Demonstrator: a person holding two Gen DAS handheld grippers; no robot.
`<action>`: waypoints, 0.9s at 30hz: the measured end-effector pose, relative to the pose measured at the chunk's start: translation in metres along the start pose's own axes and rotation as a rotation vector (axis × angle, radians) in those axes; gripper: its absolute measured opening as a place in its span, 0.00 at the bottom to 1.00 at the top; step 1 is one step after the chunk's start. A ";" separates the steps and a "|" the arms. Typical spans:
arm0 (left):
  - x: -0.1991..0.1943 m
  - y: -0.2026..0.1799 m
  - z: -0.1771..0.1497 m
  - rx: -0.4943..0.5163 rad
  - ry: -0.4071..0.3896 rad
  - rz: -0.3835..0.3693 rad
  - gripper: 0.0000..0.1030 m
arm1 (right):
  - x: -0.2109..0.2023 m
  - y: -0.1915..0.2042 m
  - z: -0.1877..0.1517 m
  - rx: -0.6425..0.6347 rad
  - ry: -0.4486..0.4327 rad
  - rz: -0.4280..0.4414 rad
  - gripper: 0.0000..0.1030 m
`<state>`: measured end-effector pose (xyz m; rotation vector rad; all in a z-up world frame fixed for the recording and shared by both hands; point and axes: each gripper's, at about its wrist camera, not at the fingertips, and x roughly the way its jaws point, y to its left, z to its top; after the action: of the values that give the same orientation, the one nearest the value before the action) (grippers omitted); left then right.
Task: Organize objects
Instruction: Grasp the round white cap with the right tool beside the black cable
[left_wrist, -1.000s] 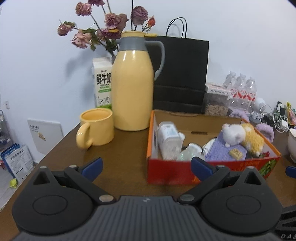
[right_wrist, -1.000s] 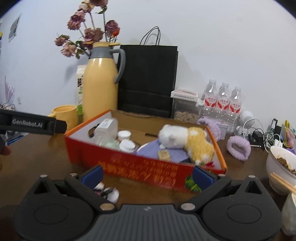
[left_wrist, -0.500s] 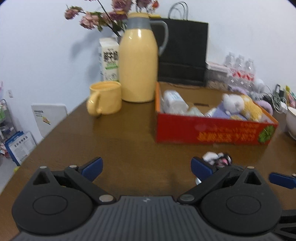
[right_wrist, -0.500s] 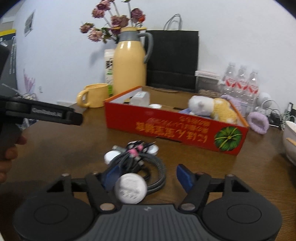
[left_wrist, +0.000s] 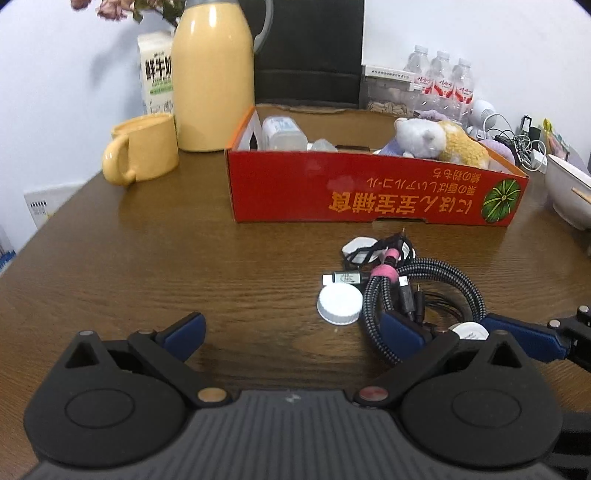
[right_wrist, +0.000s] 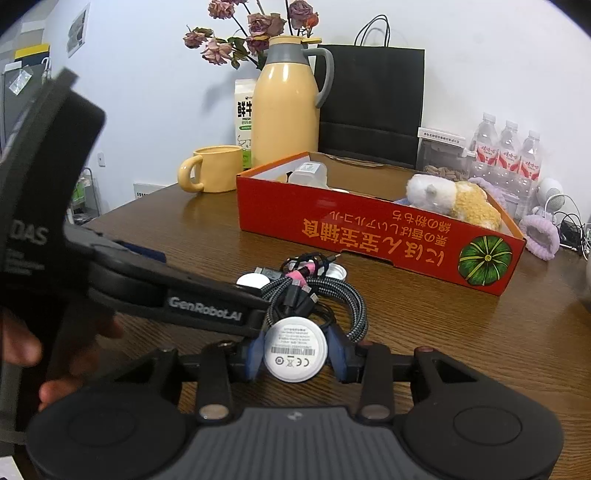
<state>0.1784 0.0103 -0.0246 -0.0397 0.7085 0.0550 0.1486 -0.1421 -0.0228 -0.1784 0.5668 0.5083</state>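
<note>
right tool (right_wrist: 295, 356) just closed onto round white charger puck (right_wrist: 295, 350), braided cable (right_wrist: 343, 295) attached

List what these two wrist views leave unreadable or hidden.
- Box contents: both views, near wall hides all but a bottle and plush toy.
- Disc: left view, mostly hidden behind the left gripper's finger; its label in the right view is too small to read.
- Flowers: left view, cut off by top edge.
- Bowl: left view, cut off by right edge.
- Right gripper pads flank the disc; actual contact unclear.
</note>
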 end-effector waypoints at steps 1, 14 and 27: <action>0.002 0.001 0.000 -0.009 0.010 -0.006 1.00 | -0.001 0.000 0.000 -0.002 -0.003 0.000 0.34; 0.005 0.004 0.001 -0.020 0.018 0.003 1.00 | -0.013 -0.011 -0.002 0.025 -0.038 0.044 0.22; 0.004 0.006 0.000 -0.012 0.021 -0.009 1.00 | 0.006 0.025 -0.003 -0.155 0.015 -0.063 0.37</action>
<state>0.1811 0.0160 -0.0272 -0.0549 0.7288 0.0506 0.1395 -0.1192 -0.0295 -0.3464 0.5347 0.4900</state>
